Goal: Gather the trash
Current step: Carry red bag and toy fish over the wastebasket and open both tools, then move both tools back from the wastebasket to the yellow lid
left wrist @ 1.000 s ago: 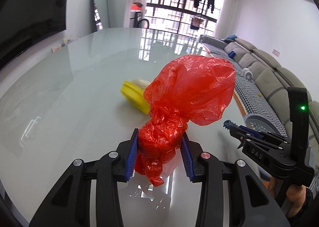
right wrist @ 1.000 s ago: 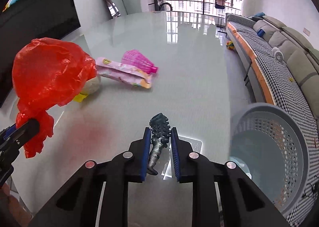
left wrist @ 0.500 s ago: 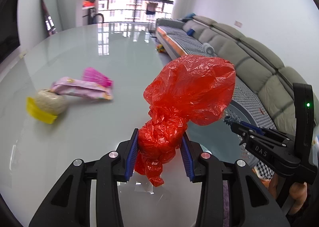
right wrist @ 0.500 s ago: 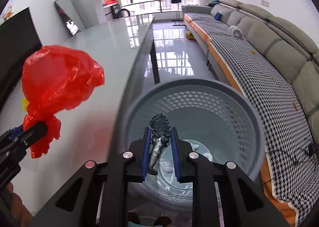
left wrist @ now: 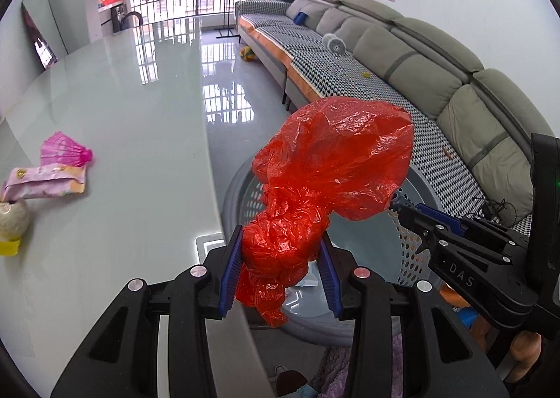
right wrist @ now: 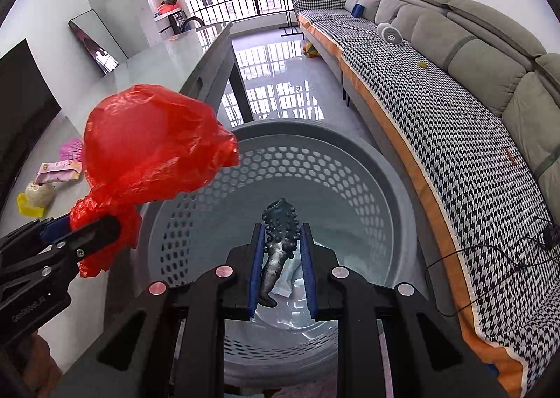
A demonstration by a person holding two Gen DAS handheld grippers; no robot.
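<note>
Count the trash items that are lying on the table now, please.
3: a pink shuttlecock, a pink wrapper just in front of it, and a ball on a yellow lid nearer the camera. Others may lie outside the view.

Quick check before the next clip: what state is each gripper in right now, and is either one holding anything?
Left gripper: closed on the red plastic bag.
Right gripper: closed on the dark bumpy object, over the grey basket.

We are seeing thin, crinkled, glossy red plastic bag (left wrist: 332, 167); dark knobbly rubbery-looking piece (right wrist: 280, 240); smooth perforated grey plastic basket (right wrist: 350, 181); glassy, reflecting tabletop (left wrist: 122, 118); polished floor tiles (right wrist: 280, 83); matt fabric sofa (left wrist: 437, 58) with woven houndstooth cover.
</note>
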